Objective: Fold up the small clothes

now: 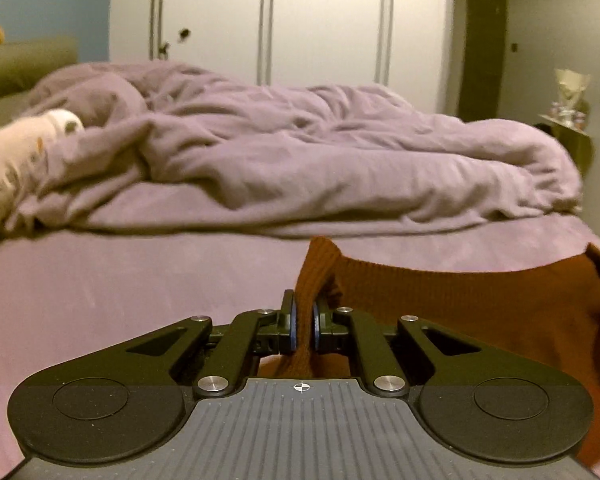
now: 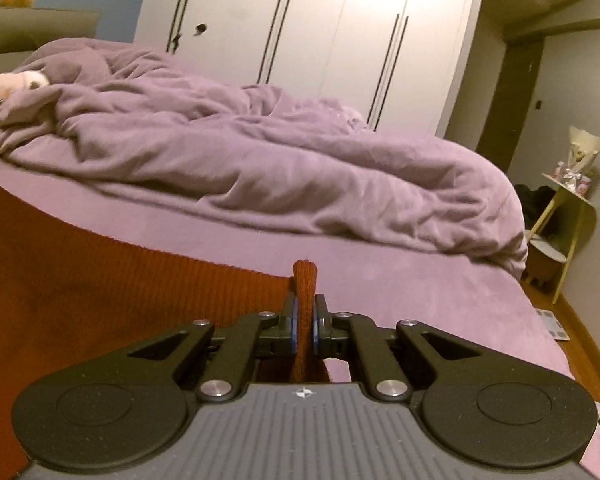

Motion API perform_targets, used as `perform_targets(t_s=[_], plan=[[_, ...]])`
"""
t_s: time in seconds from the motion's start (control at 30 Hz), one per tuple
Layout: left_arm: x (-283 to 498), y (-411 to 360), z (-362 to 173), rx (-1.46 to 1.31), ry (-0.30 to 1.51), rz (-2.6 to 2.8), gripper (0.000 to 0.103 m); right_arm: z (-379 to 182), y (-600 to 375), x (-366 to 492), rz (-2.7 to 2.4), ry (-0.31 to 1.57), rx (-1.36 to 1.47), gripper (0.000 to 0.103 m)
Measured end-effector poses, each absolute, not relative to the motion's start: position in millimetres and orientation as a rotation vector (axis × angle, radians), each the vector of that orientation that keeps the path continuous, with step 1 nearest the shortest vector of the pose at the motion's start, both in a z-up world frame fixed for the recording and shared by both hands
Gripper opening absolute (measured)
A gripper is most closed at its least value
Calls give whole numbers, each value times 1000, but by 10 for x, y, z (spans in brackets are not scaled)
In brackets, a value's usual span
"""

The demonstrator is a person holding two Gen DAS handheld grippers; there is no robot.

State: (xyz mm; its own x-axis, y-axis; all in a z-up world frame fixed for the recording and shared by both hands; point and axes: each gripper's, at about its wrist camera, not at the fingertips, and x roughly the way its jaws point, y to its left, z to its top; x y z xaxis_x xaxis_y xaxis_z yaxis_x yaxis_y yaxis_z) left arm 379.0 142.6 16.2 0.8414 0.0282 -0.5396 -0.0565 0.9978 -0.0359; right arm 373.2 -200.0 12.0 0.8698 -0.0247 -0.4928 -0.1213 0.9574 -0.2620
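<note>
Over the purple bed [image 1: 99, 280], left hand-held gripper [image 1: 303, 312] and right hand-held gripper [image 2: 304, 312] each pinching rust knit garment [image 1: 460, 292]

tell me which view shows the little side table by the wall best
The right wrist view: the side table shows its pale top, the items on it and its legs down to the floor. The left wrist view catches only its top and the clutter on it, small and blurred at the right edge.

Each wrist camera sits low behind its own claw, close above the bed [image 1: 99, 300], facing across it toward the white wardrobe [image 1: 320, 20] at the frame's top. Both views share the rumpled duvet [image 2: 259, 160], the wardrobe and the rust knit garment [image 2: 99, 272].
</note>
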Motion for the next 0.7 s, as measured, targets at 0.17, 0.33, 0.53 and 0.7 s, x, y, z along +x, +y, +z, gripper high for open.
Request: perform_targets(t_s=[0.17, 0.33, 0.53, 0.7], plan=[[4176, 1311, -306, -9, 635, 143, 10, -115, -1908, 4119, 3, 550, -293, 6], [4270, 1275, -769, 21, 697, 187, 13, -568, -1911, 4227, -27, 623, -329, 6], [4234, 1347, -885, 14, 679, 284, 53, -730, -1954, 4302, -61, 646, -345, 19], [3982, 1425, -547, -7, 612, 297, 54, -549, -2138, 4252, -116, 631, -204, 37]])
